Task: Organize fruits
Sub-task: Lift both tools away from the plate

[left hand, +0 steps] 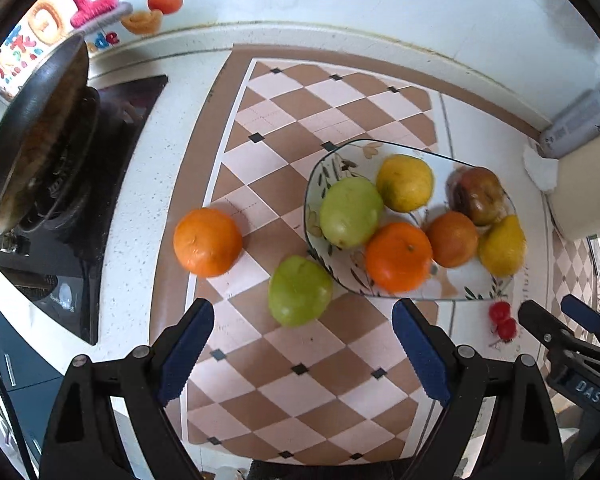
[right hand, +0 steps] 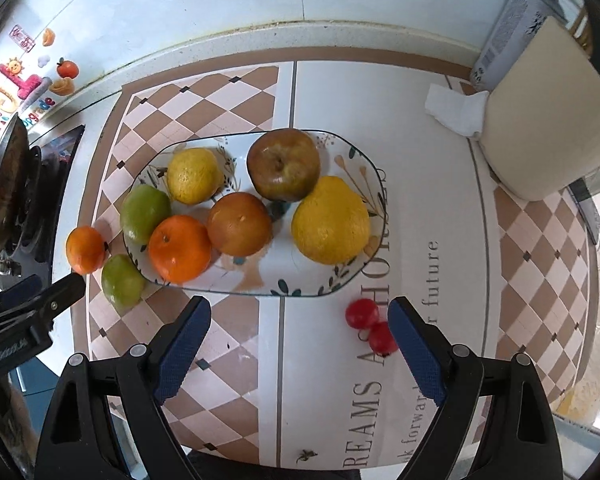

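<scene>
You had both grippers hanging above the surface point(right hand: 440, 168), pointing almost straight down, with most of the fruit already on the plate point(right hand: 364, 160). Left off it were an orange point(left hand: 207, 242) and a green fruit point(left hand: 300, 291) on the checkered mat point(left hand: 300, 392) just left of the plate, the green one close against the plate's rim, and two small red fruits point(right hand: 372, 324) just below the plate's near right edge.

To do this step well, you would probably take the nearest loose piece with each hand: the green fruit for the left, the red pair for the right. Come straight down so the pads straddle the fruit's widest part, and close gently, since round fruit can roll out sideways. Mind the plate rim beside the green fruit; a finger could catch it. Set each piece into a free gap on the plate, not on top of another.

Your left gripper point(left hand: 302, 354) stood with its fingers wide apart, holding and touching nothing. Your right gripper point(right hand: 300, 354) was equally wide and empty; whether its right finger brushed the lower red fruit could not be told.
</scene>
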A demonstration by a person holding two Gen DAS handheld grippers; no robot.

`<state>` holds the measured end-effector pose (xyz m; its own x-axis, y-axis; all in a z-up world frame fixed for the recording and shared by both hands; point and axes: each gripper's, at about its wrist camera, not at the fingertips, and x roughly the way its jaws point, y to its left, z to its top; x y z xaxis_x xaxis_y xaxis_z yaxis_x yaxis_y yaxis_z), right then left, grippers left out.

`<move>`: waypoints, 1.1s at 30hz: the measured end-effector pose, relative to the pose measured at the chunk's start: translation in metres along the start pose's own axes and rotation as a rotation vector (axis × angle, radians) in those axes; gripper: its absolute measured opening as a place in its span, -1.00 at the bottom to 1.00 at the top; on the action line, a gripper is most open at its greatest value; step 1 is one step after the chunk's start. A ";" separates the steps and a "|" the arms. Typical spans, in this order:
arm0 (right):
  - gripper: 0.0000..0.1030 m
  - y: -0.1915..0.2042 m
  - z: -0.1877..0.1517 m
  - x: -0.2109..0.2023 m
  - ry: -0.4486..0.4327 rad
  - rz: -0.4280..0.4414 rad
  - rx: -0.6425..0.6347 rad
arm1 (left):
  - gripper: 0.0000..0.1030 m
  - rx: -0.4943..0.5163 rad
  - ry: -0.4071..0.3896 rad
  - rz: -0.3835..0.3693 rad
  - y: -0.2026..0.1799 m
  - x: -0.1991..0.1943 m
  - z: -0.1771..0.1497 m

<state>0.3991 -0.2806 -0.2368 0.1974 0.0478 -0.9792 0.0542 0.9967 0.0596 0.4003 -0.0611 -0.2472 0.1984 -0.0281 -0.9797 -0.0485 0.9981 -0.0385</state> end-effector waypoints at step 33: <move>0.79 -0.008 -0.082 -0.159 -0.233 0.038 0.026 | 0.77 0.127 -0.226 -0.057 -0.034 -0.132 -0.061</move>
<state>0.2866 -0.2903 -0.0977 0.4200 0.0656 -0.9051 0.0674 0.9924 0.1033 0.3164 -0.0951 -0.1280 0.4119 -0.0859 -0.9072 0.0896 0.9945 -0.0535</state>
